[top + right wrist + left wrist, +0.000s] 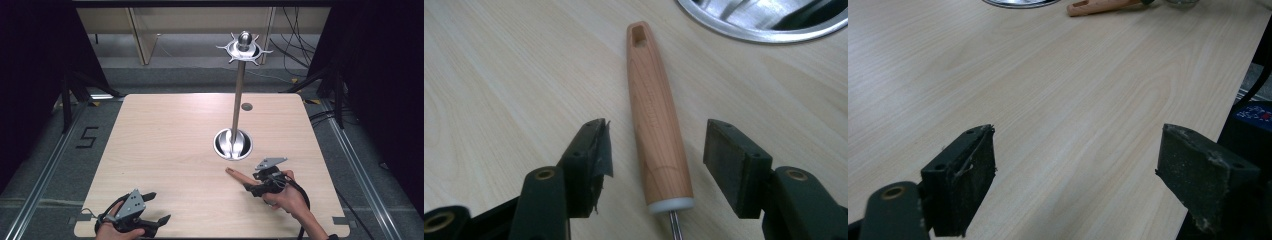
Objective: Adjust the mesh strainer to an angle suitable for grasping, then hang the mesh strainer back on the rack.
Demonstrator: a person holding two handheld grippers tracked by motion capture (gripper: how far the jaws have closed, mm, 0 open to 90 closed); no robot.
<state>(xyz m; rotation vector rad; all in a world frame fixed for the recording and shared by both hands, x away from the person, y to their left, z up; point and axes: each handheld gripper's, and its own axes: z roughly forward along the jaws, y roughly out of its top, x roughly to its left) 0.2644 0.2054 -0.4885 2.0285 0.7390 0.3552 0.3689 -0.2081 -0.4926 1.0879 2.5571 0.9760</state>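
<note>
A tool with a light wooden handle [656, 125] lies flat on the table, its end with a hanging hole pointing at the metal stand. A white collar and thin metal shaft [672, 225] leave the handle's near end. My right gripper [656, 135] stands open with one jaw on each side of the handle and a gap on both sides. In the high view the handle [237, 174] lies just left of the right gripper [252, 184]. My left gripper [157, 207] is open over bare wood at the front left, nothing between its fingers [965, 175].
A metal stand rises from a round dished base [233, 144] to a hooked crown [244, 47] on a tall pole. Its rim [744, 30] lies just beyond the handle. The wooden table [165, 150] has a small grey disc [246, 106] near the back.
</note>
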